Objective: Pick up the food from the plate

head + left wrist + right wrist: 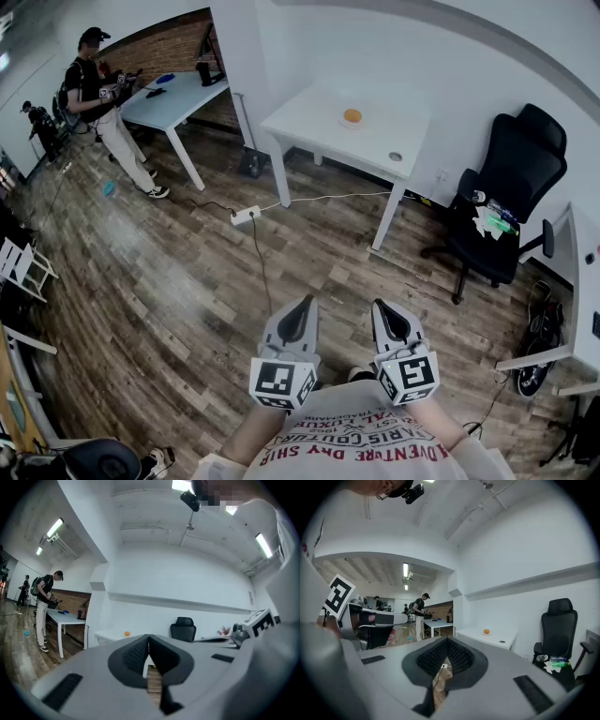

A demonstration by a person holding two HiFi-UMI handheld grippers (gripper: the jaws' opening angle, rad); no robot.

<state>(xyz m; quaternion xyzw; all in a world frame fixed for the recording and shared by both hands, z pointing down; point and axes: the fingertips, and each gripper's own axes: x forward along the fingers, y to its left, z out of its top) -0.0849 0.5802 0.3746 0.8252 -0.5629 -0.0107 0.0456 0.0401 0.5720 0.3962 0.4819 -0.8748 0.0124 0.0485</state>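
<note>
An orange round piece of food (pixel 352 115) sits on a small plate (pixel 352 125) on a white table (pixel 319 127) across the room. Both grippers are held close to my body, far from that table, pointing toward it. The left gripper (pixel 306 300) is shut with nothing between its jaws. My right gripper (pixel 379 304) is beside it, also shut and empty. In the left gripper view the food (pixel 127 633) shows small above the closed left gripper (pixel 148 636). In the right gripper view the food (pixel 486 631) lies beyond the closed right gripper (pixel 447 640).
A small round object (pixel 395 157) lies near the table's right corner. A black office chair (pixel 511 178) stands to its right, and a power strip (pixel 244 216) with cables lies on the wooden floor. A person (pixel 103 103) stands by another white table (pixel 178 94) at the back left.
</note>
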